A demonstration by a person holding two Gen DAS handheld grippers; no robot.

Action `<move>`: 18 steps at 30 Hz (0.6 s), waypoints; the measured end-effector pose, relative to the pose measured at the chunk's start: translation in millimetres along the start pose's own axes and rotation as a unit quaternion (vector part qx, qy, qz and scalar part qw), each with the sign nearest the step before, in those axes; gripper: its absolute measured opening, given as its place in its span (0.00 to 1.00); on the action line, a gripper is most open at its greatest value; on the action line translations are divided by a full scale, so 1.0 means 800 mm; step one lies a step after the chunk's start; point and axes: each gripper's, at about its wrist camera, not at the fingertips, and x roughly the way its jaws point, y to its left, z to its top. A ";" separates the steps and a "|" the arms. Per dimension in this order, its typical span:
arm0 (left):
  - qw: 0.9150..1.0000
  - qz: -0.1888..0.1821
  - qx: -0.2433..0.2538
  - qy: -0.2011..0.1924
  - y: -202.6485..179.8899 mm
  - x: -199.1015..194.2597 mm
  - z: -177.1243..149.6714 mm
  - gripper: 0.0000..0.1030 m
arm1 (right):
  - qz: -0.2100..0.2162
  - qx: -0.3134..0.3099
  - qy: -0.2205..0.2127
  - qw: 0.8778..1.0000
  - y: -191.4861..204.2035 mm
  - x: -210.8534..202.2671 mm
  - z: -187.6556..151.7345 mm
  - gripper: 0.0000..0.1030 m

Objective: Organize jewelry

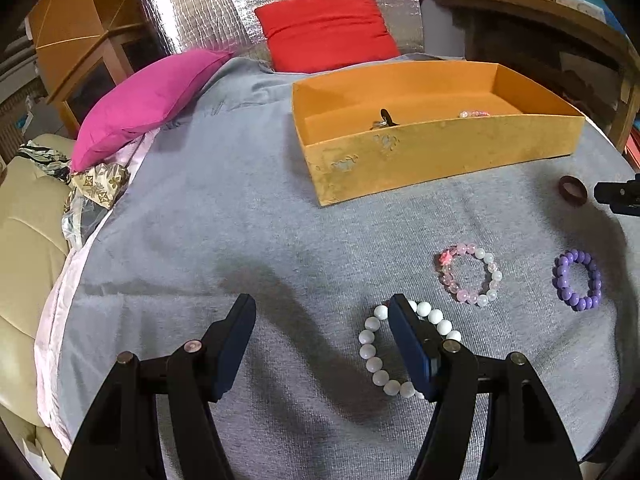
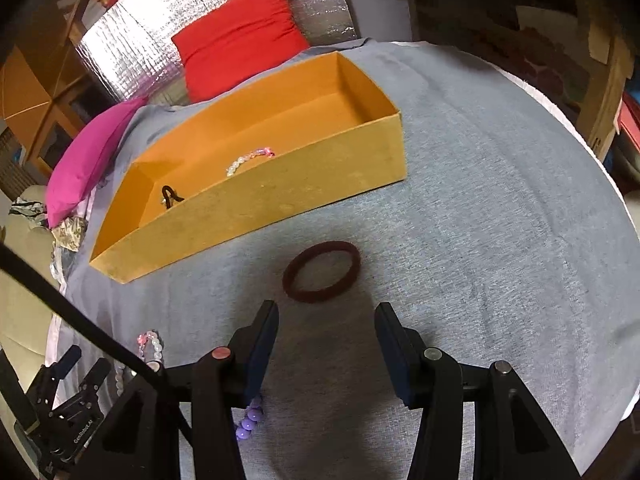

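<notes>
Left gripper [image 1: 322,306] tilted down, fingers wide over white bracelet [image 1: 404,350], right gripper [image 2: 326,312] fingers parted before maroon ring [image 2: 321,271].

Both views are evenly and fairly brightly lit, with light that seems to come from above and behind the cameras. Soft dark shadows of the tools stretch forward across the grey cloth [image 1: 248,216], the broadest one lying under the right wrist view's centre. The silver foil sheet [image 1: 208,4] at the back throws bright speckled glare. Fisheye distortion bends straight lines strongly: the orange box [image 2: 304,184] bows, and the cloth curves into a dome. The corners fall to black vignette. The centre is sharp; the rim is smeared and soft, so shelf details there are hard to make out.
</notes>
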 end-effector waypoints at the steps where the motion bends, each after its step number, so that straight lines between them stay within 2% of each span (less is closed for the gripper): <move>1: 1.000 0.000 -0.001 0.000 0.001 0.000 0.000 0.67 | 0.000 -0.002 0.000 1.000 0.001 0.000 0.000 0.52; 18: 1.000 0.004 0.001 0.001 0.001 0.001 0.000 0.67 | 0.002 -0.018 0.014 1.000 0.017 0.012 -0.006 0.52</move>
